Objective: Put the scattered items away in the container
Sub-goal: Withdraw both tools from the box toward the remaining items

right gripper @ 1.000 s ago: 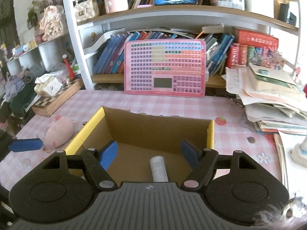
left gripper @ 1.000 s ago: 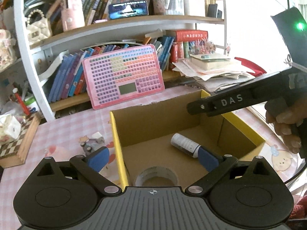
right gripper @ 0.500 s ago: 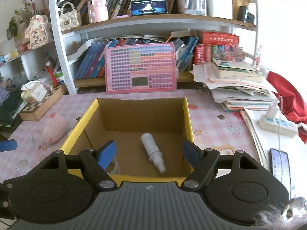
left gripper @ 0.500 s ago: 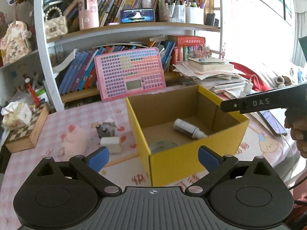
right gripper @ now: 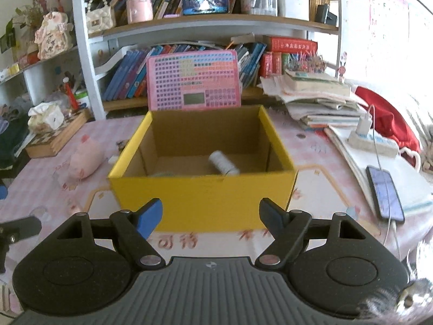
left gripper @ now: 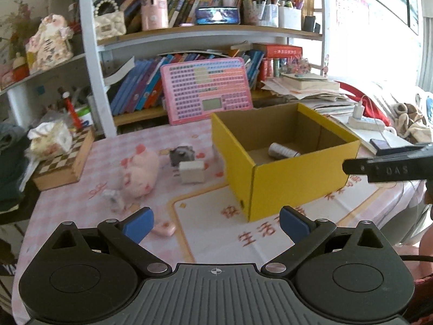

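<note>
- Yellow cardboard box (left gripper: 284, 178): on the pink checked tablecloth (left gripper: 67, 208); holds a white cylindrical bottle (right gripper: 222, 162).
- Left gripper (left gripper: 215, 223): I have its jaws apart, empty.
- Right gripper (right gripper: 211, 214): jaws apart, empty, facing the box.
- Loose: pink plush pig (left gripper: 140, 172), small white block (left gripper: 191, 172), grey toy (left gripper: 181, 155).
- Step, I judge: between items; next I must reach left for the pig.

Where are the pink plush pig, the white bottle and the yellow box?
pink plush pig (left gripper: 140, 172): left wrist view, on its body.
white bottle (right gripper: 222, 162): right wrist view, on its side, inside the box.
yellow box (right gripper: 203, 203): right wrist view, on its front wall.
</note>
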Demonstrator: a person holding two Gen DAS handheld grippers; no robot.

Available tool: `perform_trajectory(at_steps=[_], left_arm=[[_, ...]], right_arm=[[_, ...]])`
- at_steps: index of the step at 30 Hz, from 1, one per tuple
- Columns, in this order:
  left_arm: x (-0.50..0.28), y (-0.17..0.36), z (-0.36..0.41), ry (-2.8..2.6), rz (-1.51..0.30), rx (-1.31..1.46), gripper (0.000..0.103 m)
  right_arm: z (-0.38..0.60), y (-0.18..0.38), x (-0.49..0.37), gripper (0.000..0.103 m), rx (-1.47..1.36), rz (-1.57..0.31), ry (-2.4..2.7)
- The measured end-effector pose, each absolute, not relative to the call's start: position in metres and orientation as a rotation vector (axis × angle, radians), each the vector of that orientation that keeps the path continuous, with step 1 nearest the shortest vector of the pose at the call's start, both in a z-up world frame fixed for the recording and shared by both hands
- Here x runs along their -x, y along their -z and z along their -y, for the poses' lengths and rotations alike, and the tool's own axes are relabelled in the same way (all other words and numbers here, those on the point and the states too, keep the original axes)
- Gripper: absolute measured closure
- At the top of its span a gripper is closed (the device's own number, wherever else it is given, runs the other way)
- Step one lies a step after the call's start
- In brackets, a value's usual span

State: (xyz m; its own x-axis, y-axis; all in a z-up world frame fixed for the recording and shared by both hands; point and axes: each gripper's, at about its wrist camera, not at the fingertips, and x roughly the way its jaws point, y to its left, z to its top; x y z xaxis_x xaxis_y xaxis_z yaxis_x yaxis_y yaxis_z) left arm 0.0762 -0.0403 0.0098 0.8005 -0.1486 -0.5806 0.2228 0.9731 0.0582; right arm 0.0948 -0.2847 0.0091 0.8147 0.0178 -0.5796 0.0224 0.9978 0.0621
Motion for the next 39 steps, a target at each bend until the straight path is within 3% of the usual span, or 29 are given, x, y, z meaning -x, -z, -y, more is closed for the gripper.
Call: perform_trajectory(at_steps=[23, 39], left_arm=[[-0.018, 0.011, -0.026, 0.152, -0.667, -0.113, 0.002], [-0.019, 0.011, -0.056, 0.111, -0.660, -0.071, 0.002]], right_arm=[[0.164, 0.012, -0.056, 0.021, 0.051, -0.698, -0.202], [0.134, 0.011, -0.064, 0.021, 0.097, -0.696, -0.265]])
